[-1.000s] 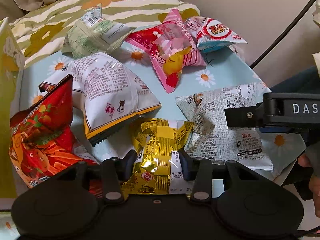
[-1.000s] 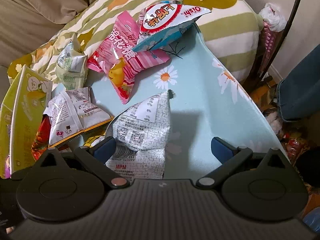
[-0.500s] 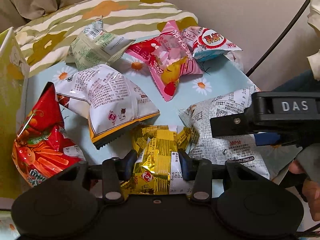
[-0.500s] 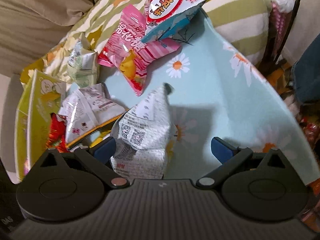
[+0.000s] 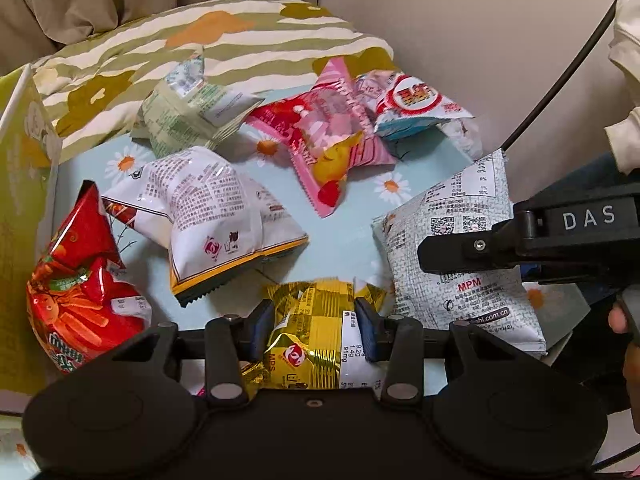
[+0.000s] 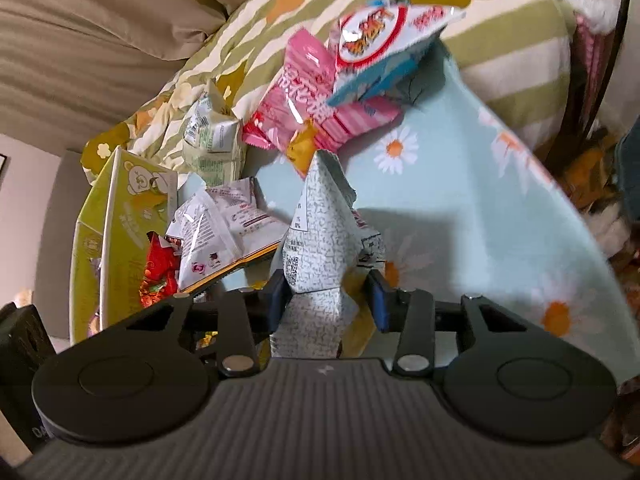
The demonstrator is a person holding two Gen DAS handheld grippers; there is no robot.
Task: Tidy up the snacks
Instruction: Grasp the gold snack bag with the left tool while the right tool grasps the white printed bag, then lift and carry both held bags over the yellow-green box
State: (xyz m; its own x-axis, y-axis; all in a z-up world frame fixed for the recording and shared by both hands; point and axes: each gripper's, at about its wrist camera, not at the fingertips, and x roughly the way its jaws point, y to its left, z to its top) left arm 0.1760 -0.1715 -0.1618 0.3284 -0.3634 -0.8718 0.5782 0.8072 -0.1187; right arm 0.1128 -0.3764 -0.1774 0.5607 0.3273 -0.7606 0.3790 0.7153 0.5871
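My left gripper [image 5: 315, 320] is shut on a gold snack bag [image 5: 316, 344], its blue pads pinching the bag's sides just above the light blue daisy cloth [image 5: 344, 240]. My right gripper [image 6: 328, 298] has its jaws closing on a white bag covered in grey print [image 6: 320, 240], which stands up crumpled with both pads pressing its lower part. The left wrist view shows that same white printed bag [image 5: 460, 240] at the right, partly behind the right gripper's black frame.
On the cloth lie a red bag [image 5: 80, 292], a white bag with a yellow edge [image 5: 216, 216], a pink bag [image 5: 332, 148], a red-white-blue bag [image 5: 416, 108] and a pale green bag [image 5: 188, 116]. A yellow-green box [image 6: 120, 220] stands at left. A striped cushion [image 5: 200, 36] lies behind.
The right jaws went from wide apart to pinching the white printed bag, which now stands crumpled and taller. The left gripper still holds the gold bag in much the same place.
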